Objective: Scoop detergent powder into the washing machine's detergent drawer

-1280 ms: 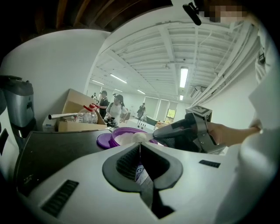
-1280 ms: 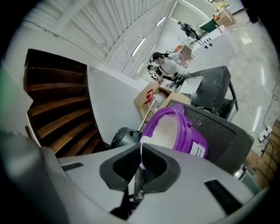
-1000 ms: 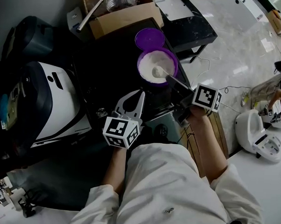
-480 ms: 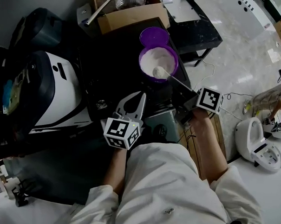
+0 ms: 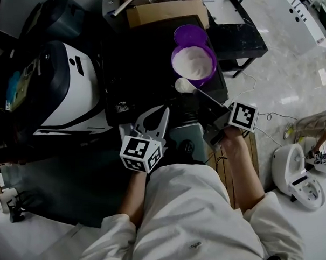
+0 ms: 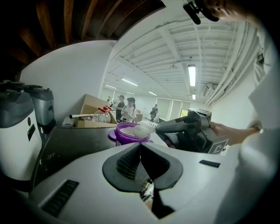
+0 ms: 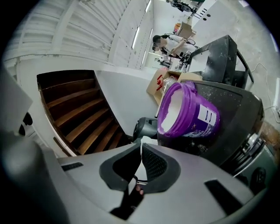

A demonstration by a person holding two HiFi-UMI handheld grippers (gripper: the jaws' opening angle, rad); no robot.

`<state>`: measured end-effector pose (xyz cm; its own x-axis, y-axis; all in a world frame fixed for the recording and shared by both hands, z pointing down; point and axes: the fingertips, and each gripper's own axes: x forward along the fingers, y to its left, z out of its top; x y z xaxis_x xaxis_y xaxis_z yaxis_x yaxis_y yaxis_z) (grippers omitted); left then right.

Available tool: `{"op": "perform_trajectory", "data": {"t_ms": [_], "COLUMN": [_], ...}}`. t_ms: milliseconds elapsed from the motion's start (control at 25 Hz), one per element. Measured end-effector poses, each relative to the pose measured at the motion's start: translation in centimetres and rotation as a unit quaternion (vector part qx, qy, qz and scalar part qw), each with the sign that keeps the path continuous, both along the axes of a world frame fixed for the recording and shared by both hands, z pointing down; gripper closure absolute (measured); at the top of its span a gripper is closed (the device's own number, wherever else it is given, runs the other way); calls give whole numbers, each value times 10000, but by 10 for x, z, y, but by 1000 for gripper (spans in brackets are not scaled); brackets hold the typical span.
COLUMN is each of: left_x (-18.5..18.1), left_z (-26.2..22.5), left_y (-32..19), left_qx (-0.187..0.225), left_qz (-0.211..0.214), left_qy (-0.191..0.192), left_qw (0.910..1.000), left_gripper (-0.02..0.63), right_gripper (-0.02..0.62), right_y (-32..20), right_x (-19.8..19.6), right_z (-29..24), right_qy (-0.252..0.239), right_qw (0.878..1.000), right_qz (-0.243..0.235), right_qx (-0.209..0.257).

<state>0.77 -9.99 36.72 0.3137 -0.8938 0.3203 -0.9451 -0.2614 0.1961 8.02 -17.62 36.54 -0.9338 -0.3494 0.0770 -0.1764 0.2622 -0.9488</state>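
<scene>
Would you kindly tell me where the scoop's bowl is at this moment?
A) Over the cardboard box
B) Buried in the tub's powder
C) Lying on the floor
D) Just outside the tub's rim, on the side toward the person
D: the head view shows the scoop, its handle clamped in the jaws of the right gripper, sitting clear of the near rim of the tub.

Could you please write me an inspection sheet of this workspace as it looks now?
Surface: dark machine top, pale specks near the tub.
Job's things: purple tub open, holding white powder; scoop heaped, just outside the tub's rim.
Clutter: purple lid behind the tub; cardboard box with bottles.
Grippers: right tool shut on the scoop's handle; left tool shut, empty.
Cables: white cable on the floor.
Surroundings: white appliance at left; people far off.
</scene>
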Motion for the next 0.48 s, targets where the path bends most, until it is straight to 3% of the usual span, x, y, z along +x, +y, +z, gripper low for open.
{"op": "perform_trajectory", "data": {"t_ms": [480], "left_x": [-43], "left_z": [10], "left_y": [55], "left_qx": [-228], "left_qz": [-796], "left_qy": [-119], "left_qw": [9965], "left_gripper": [586], "right_gripper": [581], "right_y": [42], "right_x": [-48], "right_z": [19], "right_qy": [-39], "right_qw": [9960], "right_qz": [-870], "right_qx": [-216]}}
